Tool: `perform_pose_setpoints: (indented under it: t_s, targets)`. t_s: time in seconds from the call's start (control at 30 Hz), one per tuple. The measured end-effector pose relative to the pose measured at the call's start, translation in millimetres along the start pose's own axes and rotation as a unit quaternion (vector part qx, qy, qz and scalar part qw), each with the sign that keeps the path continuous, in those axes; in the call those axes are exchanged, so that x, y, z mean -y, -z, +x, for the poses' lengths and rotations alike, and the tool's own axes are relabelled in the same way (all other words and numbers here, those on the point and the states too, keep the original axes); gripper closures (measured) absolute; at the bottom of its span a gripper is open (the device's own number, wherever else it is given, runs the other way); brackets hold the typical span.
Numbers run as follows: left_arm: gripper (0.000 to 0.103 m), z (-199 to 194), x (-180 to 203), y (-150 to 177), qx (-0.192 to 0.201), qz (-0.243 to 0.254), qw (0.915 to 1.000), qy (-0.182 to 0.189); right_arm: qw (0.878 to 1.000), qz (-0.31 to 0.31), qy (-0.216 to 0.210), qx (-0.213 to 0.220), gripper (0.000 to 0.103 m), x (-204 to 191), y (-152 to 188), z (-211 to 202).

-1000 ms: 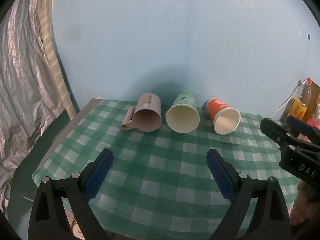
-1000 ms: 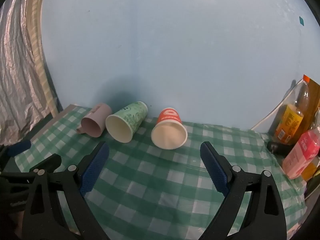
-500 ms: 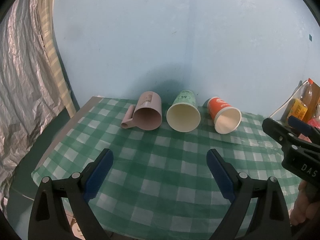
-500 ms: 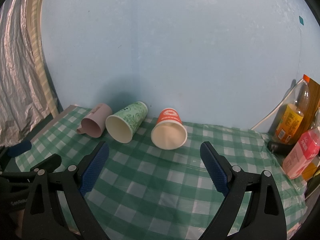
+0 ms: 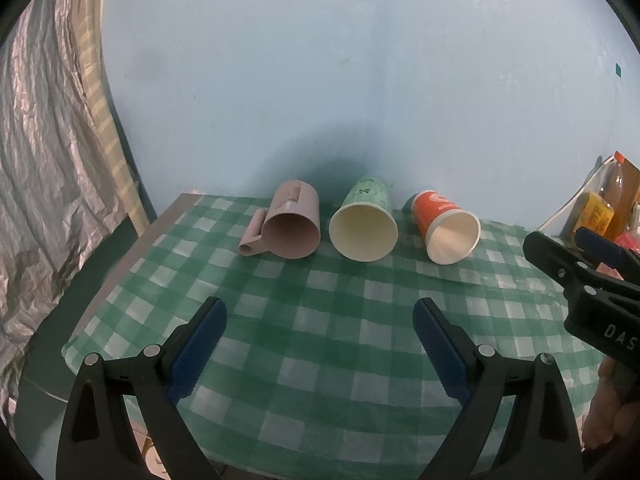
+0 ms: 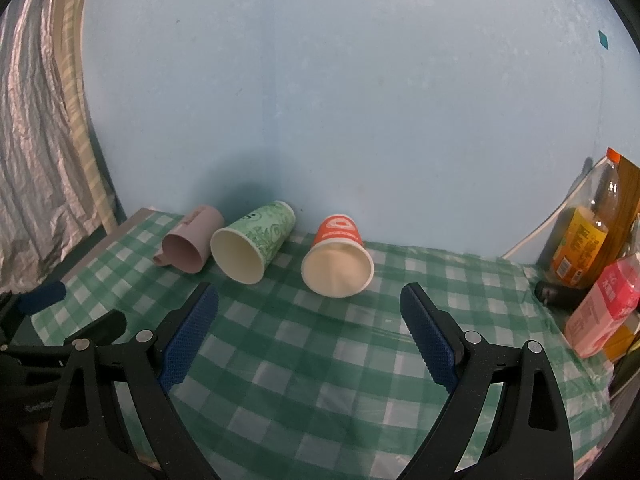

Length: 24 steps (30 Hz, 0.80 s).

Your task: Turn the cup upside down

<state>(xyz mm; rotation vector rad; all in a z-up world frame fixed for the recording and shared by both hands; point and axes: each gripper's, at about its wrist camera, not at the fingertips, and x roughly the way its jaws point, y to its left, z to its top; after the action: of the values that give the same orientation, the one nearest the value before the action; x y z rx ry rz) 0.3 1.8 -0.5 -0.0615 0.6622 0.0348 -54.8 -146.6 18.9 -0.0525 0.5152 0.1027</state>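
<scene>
- Left wrist view: the left gripper [image 5: 320, 344] is hovering over the green checked tablecloth [image 5: 320, 360], jaws spread wide and gripping nothing.
- Three cups are lying on their sides in a row near the blue wall, mouths facing the camera: a pink handled mug [image 5: 290, 226], a green paper cup [image 5: 365, 226] and an orange paper cup [image 5: 448, 227].
- The right gripper [image 5: 576, 248] is showing at the right edge, also spread.
- Right wrist view: the right gripper [image 6: 310, 344] is pointing at the orange paper cup [image 6: 339, 258], jaws wide apart and empty; this cup is lying nearest, well apart from the pads.
- Bottles [image 6: 580, 240] and a pink carton [image 6: 604, 312] are standing at the far right.
- Judgement: the paper cups are looking light and thin-walled, easily crushed and prone to rolling; taking hold across the side wall near the stiffer rolled rim, with gentle pressure, seems best.
</scene>
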Motion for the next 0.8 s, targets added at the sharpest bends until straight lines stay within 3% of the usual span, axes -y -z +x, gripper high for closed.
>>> perform_pose_setpoints:
  t_s: [0.8]
  targets:
    - [0.008, -0.1, 10.5, -1.1, 0.004, 0.008, 1.0, 0.0, 1.0, -0.003, -0.003, 0.001, 0.012, -1.7, -0.6, 3.8]
